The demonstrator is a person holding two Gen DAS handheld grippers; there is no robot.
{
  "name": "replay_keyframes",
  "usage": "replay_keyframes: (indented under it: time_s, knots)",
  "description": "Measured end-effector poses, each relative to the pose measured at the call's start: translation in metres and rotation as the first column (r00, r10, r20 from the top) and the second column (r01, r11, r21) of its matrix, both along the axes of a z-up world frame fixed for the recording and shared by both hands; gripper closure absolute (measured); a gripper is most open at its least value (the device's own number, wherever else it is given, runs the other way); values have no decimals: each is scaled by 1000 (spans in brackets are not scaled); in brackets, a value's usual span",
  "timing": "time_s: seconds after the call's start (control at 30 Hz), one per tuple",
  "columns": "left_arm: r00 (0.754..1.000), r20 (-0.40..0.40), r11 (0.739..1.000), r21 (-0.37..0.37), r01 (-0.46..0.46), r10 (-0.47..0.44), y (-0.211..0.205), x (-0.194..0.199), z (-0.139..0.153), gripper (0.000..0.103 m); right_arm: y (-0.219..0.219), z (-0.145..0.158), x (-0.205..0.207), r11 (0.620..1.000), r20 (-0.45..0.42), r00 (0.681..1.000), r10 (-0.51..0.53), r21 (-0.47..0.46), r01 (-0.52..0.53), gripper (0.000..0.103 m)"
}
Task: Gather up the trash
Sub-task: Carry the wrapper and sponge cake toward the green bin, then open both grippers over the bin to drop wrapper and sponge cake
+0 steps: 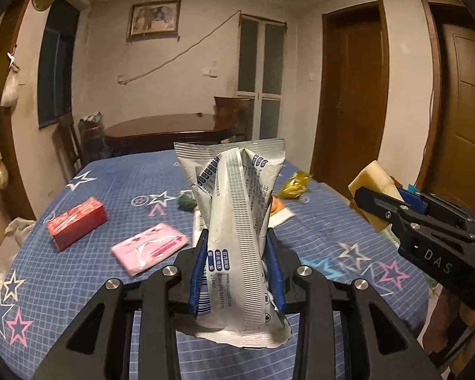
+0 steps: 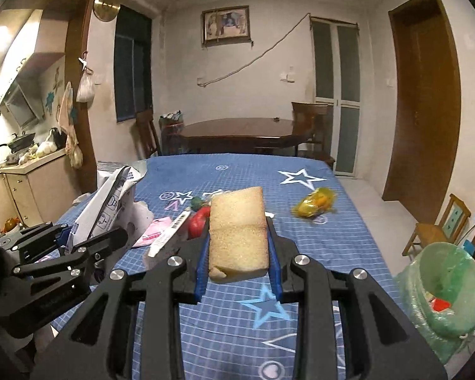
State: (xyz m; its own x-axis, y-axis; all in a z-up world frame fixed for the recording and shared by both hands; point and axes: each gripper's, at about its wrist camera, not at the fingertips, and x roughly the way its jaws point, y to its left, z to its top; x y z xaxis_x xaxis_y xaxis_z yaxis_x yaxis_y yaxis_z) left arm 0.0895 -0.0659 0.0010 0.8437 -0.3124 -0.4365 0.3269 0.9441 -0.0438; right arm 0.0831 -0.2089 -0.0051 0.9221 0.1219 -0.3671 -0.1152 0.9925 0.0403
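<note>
My left gripper [image 1: 236, 237] is shut on a crumpled silver-white snack bag [image 1: 237, 221] and holds it upright above the blue star-patterned table [image 1: 110, 171]. My right gripper [image 2: 239, 224] is shut on a yellow sponge [image 2: 239, 231], also held above the table; the sponge also shows at the right of the left wrist view [image 1: 375, 180]. The left gripper with its bag [image 2: 110, 202] shows at the left of the right wrist view. A bin lined with a green bag [image 2: 443, 294] stands off the table's right edge, with scraps inside.
On the table lie a red box [image 1: 77, 223], a pink packet [image 1: 148, 247], a yellow wrapper [image 2: 315, 204], a green scrap [image 1: 186, 202], a red wrapper [image 2: 199, 220] and a white strip [image 2: 169, 234]. A dark round table [image 2: 237, 133] and chairs stand behind.
</note>
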Motion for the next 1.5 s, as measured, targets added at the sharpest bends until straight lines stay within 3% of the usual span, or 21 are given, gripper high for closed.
replay_keyframes:
  time_s: [0.43, 0.93, 1.13, 1.5]
  knots:
    - [989, 29, 990, 1, 144, -144, -85, 1, 25, 68, -64, 11, -17, 993, 15, 993, -116, -8, 116, 74]
    - [947, 20, 947, 22, 321, -321, -206, 19, 35, 67, -175, 16, -25, 954, -21, 954, -299, -35, 298, 74]
    - [915, -18, 914, 37, 404, -403, -263, 31, 30, 67, -232, 8, -19, 938, -99, 932, -347, -26, 347, 74]
    - [809, -228, 831, -2, 557, -542, -382, 73, -18, 67, -322, -36, -6, 920, -297, 880, -370, 14, 392, 74]
